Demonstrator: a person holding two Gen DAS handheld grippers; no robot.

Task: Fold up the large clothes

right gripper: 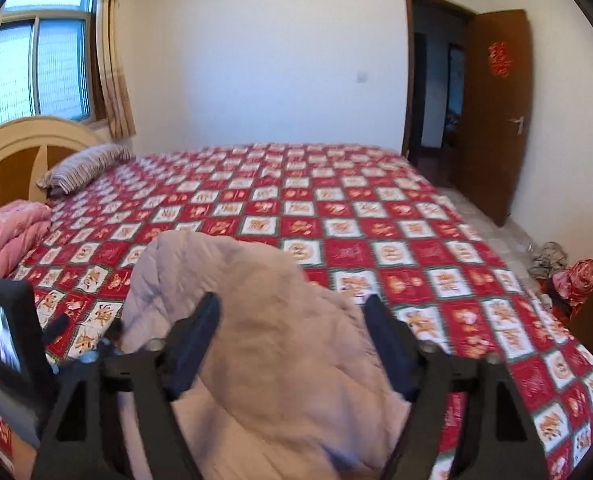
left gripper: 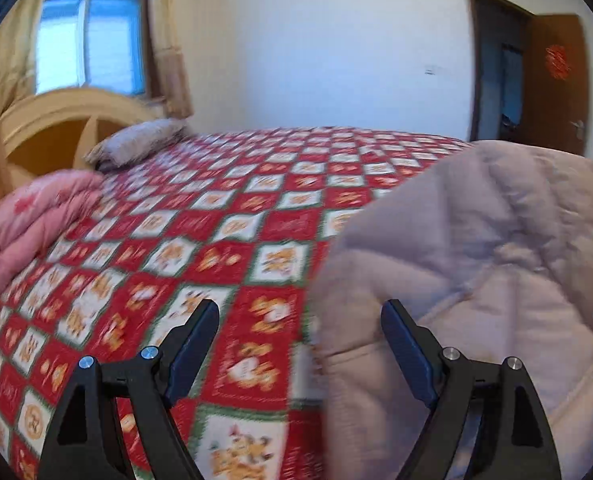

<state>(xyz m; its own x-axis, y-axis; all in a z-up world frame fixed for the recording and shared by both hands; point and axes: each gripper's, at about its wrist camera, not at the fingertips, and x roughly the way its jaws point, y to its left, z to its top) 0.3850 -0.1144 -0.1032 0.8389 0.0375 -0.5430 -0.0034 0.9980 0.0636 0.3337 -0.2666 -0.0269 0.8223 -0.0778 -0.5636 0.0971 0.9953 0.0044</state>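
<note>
Left gripper (left gripper: 299, 314): jaws spread, nothing between them, just beside the quilted jacket (left gripper: 476, 248); right gripper (right gripper: 292, 308): jaws apart astride that jacket, whether its pads press the fabric cannot be told. Jacket: pale pinkish, bunched on the checked red bedspread (right gripper: 336, 216); pink folded quilt (right gripper: 4, 236) and striped pillow (right gripper: 84, 166) near the headboard

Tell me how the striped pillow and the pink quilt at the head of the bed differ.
The striped pillow bears fine dark and pale stripes; the pink quilt is plain pink with faint red motifs. The pillow is a single flat cushion; the quilt is folded into a thicker, layered stack. The pillow lies farther off, toward the window; the quilt is nearer the camera. Both rest on the red checked bedspread by the headboard.
</note>
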